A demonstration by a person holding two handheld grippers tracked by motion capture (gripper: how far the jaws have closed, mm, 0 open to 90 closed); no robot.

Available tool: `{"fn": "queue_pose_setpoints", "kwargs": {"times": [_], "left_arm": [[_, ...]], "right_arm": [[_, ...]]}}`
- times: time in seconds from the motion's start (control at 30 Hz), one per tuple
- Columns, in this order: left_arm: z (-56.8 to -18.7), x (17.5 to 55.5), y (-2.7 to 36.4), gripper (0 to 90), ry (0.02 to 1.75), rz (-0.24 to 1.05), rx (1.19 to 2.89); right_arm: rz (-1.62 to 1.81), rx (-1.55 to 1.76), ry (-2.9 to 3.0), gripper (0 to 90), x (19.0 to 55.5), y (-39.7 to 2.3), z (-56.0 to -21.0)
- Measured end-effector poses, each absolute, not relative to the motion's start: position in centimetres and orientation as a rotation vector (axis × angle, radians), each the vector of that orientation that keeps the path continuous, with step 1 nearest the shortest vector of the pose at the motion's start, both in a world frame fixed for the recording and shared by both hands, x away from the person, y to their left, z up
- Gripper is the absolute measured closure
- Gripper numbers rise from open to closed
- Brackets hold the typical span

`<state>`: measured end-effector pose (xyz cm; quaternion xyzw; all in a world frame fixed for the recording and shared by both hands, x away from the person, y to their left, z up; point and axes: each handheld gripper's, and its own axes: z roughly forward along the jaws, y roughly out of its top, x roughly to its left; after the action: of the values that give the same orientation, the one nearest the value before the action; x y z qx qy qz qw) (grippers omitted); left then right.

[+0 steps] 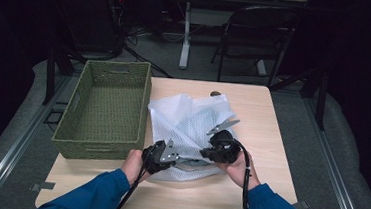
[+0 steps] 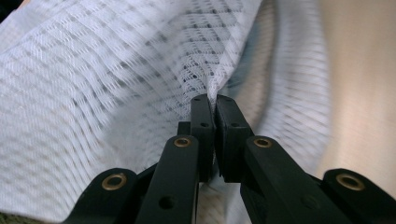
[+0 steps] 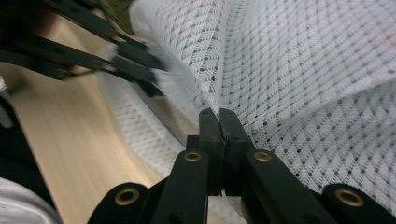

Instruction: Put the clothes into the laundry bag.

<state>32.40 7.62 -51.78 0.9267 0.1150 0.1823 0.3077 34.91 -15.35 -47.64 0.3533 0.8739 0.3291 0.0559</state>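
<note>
Woven green basket (image 1: pixel 104 109), one, sits empty at the table's (image 1: pixel 246 194) left. Right of it lies one white mesh bag (image 1: pixel 187 119), mid-table: light, limp, best pinched at a hem. The left gripper (image 1: pixel 162 153) pinches its near edge; the right gripper (image 1: pixel 218 150) pinches the fabric just beside it, jaws pressed together.

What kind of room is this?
Probably a workshop or test lab, not a home. A small wooden table stands between dark curtains, cables trail over the floor behind it, and a folding chair waits by another desk.
</note>
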Motion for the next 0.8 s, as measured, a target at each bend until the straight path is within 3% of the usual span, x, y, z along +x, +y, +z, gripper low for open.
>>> {"fn": "queue_pose_setpoints", "kwargs": {"times": [0.17, 0.37, 0.73, 0.8], "left_arm": [[-52.1, 31.1, 8.0, 87.2, 0.223, 0.385, 2.526], [-54.1, 32.1, 7.8, 87.7, 0.259, 0.234, 2.636], [-55.6, 34.0, 7.9, 87.4, 0.362, 0.215, 2.680], [-55.5, 34.1, 8.0, 84.0, 0.372, 0.196, 2.683]], "right_arm": [[0.915, 1.044, 2.682, 89.2, 34.1, -15.2, -48.7], [0.770, 0.995, 2.748, 89.6, 34.2, -14.3, -51.7], [0.653, 0.995, 2.769, 90.0, 35.6, -12.8, -55.3], [0.663, 0.988, 2.778, 87.9, 35.6, -12.8, -55.1]]}}
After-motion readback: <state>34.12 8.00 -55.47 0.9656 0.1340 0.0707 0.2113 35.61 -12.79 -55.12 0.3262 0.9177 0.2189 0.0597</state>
